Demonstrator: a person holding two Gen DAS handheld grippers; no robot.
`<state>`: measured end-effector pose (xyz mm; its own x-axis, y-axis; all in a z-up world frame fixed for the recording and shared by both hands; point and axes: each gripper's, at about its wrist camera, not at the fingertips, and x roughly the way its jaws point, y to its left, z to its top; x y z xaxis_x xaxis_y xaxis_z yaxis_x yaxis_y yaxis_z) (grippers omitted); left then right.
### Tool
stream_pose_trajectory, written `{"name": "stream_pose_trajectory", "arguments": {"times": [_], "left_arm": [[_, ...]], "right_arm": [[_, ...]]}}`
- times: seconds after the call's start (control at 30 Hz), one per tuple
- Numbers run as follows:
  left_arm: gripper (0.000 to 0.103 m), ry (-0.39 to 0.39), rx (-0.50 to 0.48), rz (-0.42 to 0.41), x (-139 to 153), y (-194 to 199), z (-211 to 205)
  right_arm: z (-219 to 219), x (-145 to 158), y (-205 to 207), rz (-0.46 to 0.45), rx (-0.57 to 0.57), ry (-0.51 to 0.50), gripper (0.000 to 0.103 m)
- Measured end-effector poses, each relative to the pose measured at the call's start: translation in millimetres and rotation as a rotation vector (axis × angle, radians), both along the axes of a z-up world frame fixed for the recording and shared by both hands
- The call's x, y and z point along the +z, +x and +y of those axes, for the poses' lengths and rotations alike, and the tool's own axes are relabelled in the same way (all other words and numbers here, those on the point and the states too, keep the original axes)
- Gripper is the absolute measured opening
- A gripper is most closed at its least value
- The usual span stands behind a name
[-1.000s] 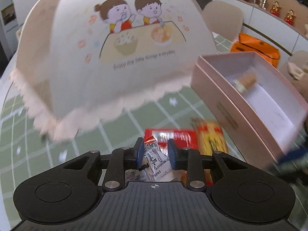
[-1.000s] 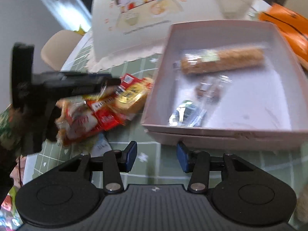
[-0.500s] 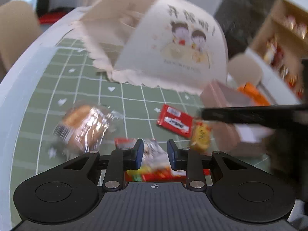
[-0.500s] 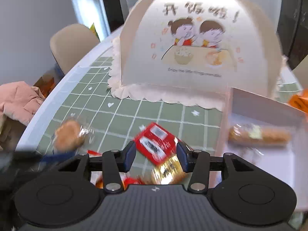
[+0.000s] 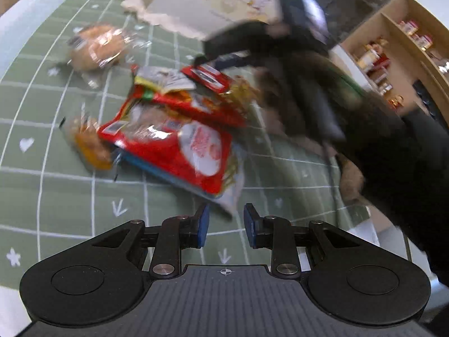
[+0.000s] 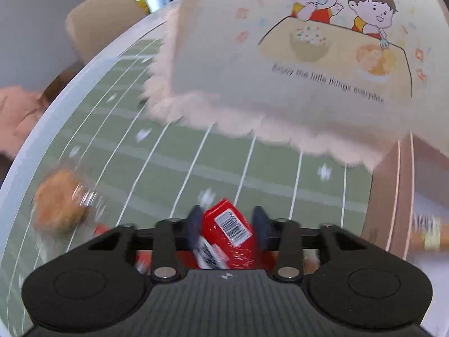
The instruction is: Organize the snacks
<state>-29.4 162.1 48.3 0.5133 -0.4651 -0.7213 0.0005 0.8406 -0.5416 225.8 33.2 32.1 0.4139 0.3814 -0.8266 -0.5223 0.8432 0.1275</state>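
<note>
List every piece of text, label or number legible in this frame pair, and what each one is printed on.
"Enjoy the little things everyday" – on the food cover, under the cartoon of two children.
"!" – top right of the same cover; the characters before it are cut off.
Barcode with digits – on the red snack packet between the right gripper fingers; digits too small to read.
Red snack bags in the left wrist view – printing blurred, unreadable.

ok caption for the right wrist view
Right gripper fingers either side of a red packet, food cover beyond.

Wooden shelving (image 5: 398, 42), beige chair (image 6: 103, 19) beyond.
</note>
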Motion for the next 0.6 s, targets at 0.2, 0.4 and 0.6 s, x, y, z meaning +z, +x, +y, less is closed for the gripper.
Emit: {"name": "stream_pose_trajectory", "arguments": {"times": [0.2, 0.4, 0.6], "left_arm": [[0.031, 0.027, 0.125, 0.006, -5, 17, 19], [0.031, 0.064, 0.251, -0.023, 2, 27, 42], [0.031, 0.118, 0.31, -0.057, 22, 21, 46]], "right_arm": [[-49, -2, -86, 0.058, 0.026, 0.086, 0.035], [-111, -7, -145, 0.089, 0.0, 0.084, 0.035], [-142, 15, -183, -0.053, 0.006, 0.017, 0.045]]}}
